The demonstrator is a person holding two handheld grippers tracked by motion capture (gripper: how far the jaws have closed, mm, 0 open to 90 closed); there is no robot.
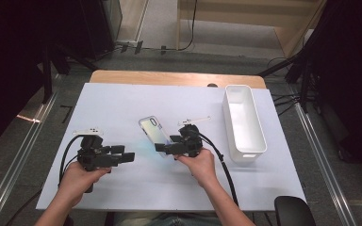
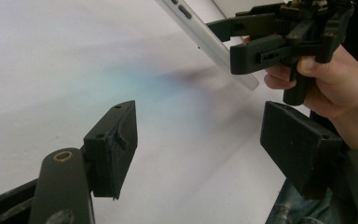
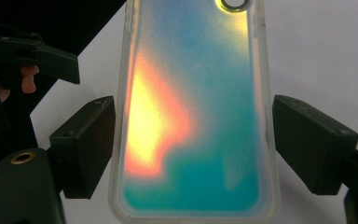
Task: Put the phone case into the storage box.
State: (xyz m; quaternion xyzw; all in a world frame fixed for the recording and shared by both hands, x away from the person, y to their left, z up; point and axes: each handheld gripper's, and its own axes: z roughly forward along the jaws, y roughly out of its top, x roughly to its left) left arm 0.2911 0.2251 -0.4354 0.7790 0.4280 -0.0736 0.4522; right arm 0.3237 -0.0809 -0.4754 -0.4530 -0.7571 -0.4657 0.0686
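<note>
The right gripper (image 1: 162, 147) clasped the iridescent, clear-edged phone case (image 1: 153, 133) by its side edges, raised and tilted over the white table (image 1: 122, 101). The grip should stay square across both edges. The left gripper (image 2: 198, 140) stood released; its view showed the case's side buttons.

We find no text, label, brand, number or sign that we can read in any of the three views. The phone case (image 3: 196, 116) shows us a shimmering blue, yellow and orange back with no lettering. The white bin (image 1: 243, 123) and the tabletop (image 1: 122, 108) are plain, and the black jaws carry no markings we can make out.
</note>
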